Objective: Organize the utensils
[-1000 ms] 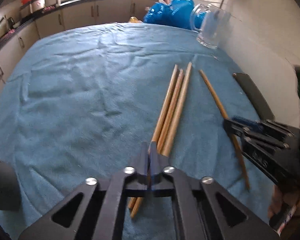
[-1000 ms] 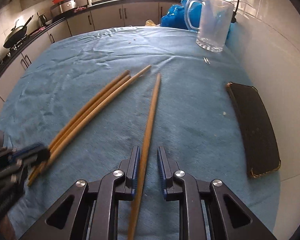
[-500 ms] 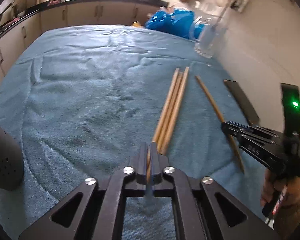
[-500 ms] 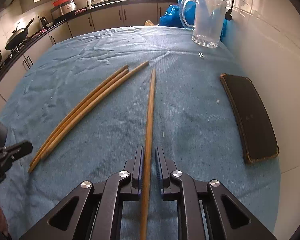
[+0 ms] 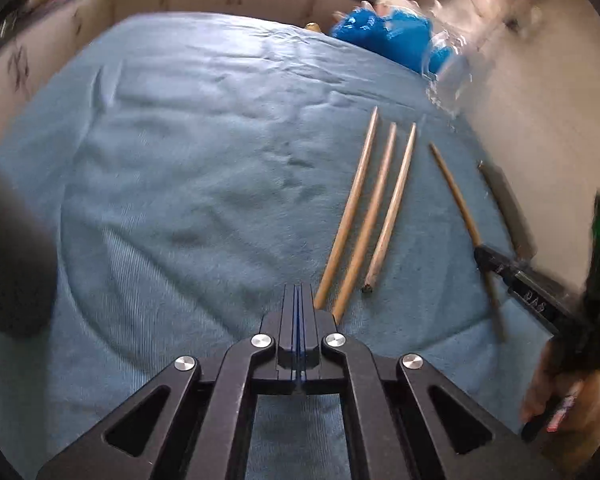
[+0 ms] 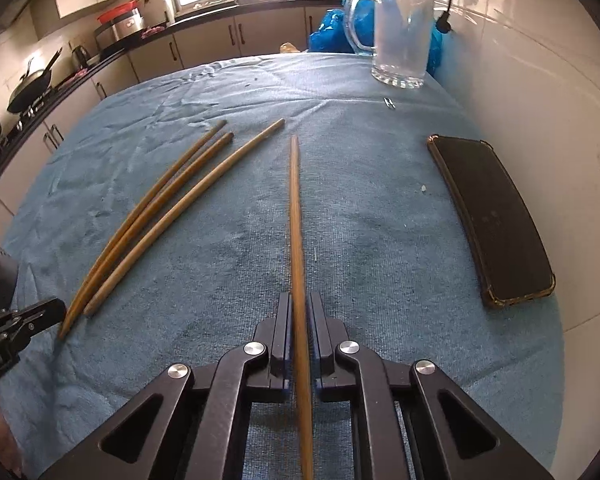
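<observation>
On the left, three chopsticks (image 6: pixel 148 224) lie side by side on the blue towel (image 6: pixel 228 256) that covers the counter, a little left of its middle. Their near ends point at the front edge, and their far ends fan apart a bit. They are long, thin, round sticks of light brown wood, and they look smooth and hard. I think they are very light and stiff, so they will not bend, but they may roll or slip if squeezed only at a tip.

The left gripper (image 5: pixel 298 300) sits just beside the near ends of those sticks. Its tongs are pressed together with nothing between them.

In the middle lies one more chopstick (image 6: pixel 296 216), darker brown, pointing straight from the front edge toward the back edge. The right gripper (image 6: pixel 299 316) has its tongs clamped on this stick near its thick end. That looks like a good place to hold, since the stick is fattest there. The soft, fuzzy towel should stop the sticks from sliding.

On the right, near the wall edge, lies a flat black phone (image 6: pixel 492 220) in a rubbery case. At the back right corner stands a clear glass jug (image 6: pixel 400 28), which looks easy to break.
</observation>
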The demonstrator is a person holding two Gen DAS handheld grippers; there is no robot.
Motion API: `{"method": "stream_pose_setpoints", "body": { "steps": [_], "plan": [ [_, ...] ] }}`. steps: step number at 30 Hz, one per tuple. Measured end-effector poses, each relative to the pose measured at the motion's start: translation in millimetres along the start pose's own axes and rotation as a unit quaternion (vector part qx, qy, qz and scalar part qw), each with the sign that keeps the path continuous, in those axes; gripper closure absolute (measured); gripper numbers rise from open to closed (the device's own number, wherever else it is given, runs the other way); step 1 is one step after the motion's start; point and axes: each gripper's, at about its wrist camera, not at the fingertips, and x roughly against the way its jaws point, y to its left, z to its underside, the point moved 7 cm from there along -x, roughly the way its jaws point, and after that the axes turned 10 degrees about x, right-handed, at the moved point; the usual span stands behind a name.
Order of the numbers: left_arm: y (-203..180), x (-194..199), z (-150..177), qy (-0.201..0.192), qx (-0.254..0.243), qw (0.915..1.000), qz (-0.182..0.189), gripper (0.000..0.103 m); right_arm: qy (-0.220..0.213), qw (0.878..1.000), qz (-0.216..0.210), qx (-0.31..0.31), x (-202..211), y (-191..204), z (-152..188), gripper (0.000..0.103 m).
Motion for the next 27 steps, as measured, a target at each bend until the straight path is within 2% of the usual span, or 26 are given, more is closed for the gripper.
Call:
{"method": "stream_pose_setpoints", "body": {
  "steps": [3, 6, 9, 13, 16, 23, 27],
  "plan": [
    [8.0, 5.6, 10.4, 0.003, 0.014, 0.9999, -0.003, 0.103, 0.001, 1.000, -0.003, -0.006, 1.0, -0.2, 2.0, 0.094],
    [3.0, 11.5, 20.1, -0.004, -0.010, 0.9999, -0.011, 0.103, 0.006, 1.000, -0.002, -0.004, 4.4, -0.8, 7.8, 0.094],
    [-9.9, 23.4, 19.3, -0.027, -0.048, 0.9984, -0.010, 0.103, 0.009, 1.000, -0.002, -0.006, 10.9, -4.4, 18.0, 0.094],
    [-37.5, 17.8, -5.5, -0.047, -0.068, 0.9966, -0.001, 0.100, 0.009, 1.000, 0.002, -0.006, 19.6, -11.3, 31.7, 0.094],
    [-57.4, -2.1, -29.9, -0.053, -0.072, 0.9959, -0.006, 0.096, 0.006, 1.000, -0.004, -0.010, 22.1, -14.0, 35.7, 0.094],
    [-78.8, -57.5, -73.8, -0.036, -0.054, 0.9971, -0.040, 0.096, 0.001, 1.000, -0.027, -0.013, 22.9, -15.9, 36.8, 0.093],
    [-94.0, -74.2, -81.3, -0.029, -0.078, 0.9946, -0.062, 0.096, -0.001, 0.999, -0.042, -0.018, 22.5, -17.5, 36.9, 0.093]
  ]
}}
